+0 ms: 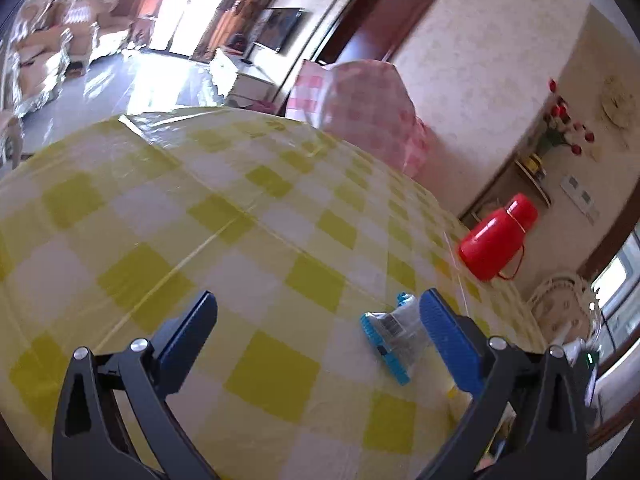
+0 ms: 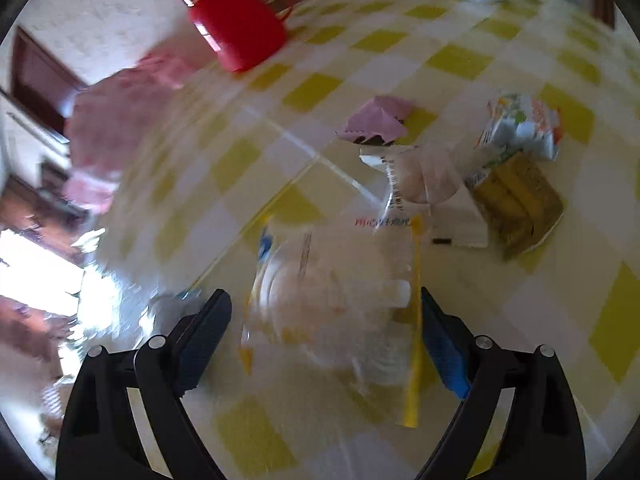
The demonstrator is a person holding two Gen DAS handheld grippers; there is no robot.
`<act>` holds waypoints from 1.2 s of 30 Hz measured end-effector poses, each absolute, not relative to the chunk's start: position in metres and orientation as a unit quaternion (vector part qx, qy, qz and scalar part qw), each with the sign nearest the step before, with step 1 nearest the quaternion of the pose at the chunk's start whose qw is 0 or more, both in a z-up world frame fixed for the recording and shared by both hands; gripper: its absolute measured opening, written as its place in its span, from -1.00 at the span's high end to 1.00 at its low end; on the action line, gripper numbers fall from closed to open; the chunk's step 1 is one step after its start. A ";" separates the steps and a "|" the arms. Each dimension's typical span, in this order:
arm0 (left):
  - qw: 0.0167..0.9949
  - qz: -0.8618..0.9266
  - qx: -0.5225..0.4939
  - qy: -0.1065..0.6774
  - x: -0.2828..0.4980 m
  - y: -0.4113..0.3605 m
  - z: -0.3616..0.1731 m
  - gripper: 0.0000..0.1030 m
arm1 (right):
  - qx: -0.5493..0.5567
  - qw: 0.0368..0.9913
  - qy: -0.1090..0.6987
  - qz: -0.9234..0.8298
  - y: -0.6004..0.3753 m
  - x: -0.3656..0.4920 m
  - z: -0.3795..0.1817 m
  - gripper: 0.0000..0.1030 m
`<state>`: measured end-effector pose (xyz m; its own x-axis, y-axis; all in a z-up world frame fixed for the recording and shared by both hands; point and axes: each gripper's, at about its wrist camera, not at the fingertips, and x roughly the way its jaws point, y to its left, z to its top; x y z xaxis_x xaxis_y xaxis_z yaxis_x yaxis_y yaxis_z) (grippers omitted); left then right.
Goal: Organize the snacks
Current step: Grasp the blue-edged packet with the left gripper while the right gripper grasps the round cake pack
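My left gripper (image 1: 316, 316) jaws apart, empty, blue-edged packet (image 1: 394, 338) beside its right finger | right gripper (image 2: 326, 316) jaws apart over clear yellow-edged snack bag (image 2: 340, 292) on table (image 2: 460, 60) | risk: slippery film, blurred view, I may pinch only a corner.

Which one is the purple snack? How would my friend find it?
Start at the tall red plastic flask on the yellow-and-white checked tablecloth. Come toward the pile of packets: the small purple foil packet lies at its near edge, just beyond a clear wrapper with a barcode. It is the only purple one, crumpled, with a dark underside.
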<state>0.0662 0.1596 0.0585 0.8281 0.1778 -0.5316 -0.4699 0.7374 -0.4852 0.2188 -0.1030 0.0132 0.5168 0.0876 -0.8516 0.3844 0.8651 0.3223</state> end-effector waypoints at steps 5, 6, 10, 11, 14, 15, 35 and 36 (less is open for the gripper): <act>0.892 0.171 -0.337 0.249 0.066 0.165 0.049 -0.97 | 0.094 0.871 0.476 -0.079 -0.071 0.216 0.007 -0.70; 0.889 0.169 -0.340 0.254 0.067 0.167 0.047 -0.97 | 0.078 0.875 0.473 -0.068 -0.075 0.210 0.006 -0.53; 0.881 0.167 -0.352 0.267 0.068 0.173 0.039 -0.97 | 0.064 0.888 0.454 0.034 -0.106 0.161 0.018 -0.36; 0.879 0.164 -0.357 0.270 0.069 0.173 0.037 -0.97 | 0.053 0.892 0.445 0.054 -0.115 0.146 0.021 -0.36; 0.878 0.143 -0.356 0.284 0.075 0.168 0.034 -0.97 | 0.012 0.903 0.414 0.116 -0.144 0.086 0.029 -0.36; 0.879 0.133 -0.352 0.291 0.077 0.164 0.034 -0.97 | 0.008 0.903 0.413 0.120 -0.151 0.076 0.028 -0.36; 0.889 0.002 -0.003 0.459 0.234 0.069 0.006 -0.97 | 0.130 0.879 0.435 0.148 -0.204 0.042 0.025 -0.38; 0.886 -0.014 -0.001 0.463 0.237 0.066 0.004 -0.86 | 0.127 0.880 0.433 0.147 -0.204 0.041 0.027 -0.38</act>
<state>0.2375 0.0655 0.0035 0.5711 -0.0265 -0.8205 0.0246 0.9996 -0.0151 0.0412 -0.2043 0.0265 0.5815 0.3685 -0.7253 -0.1480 0.9245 0.3512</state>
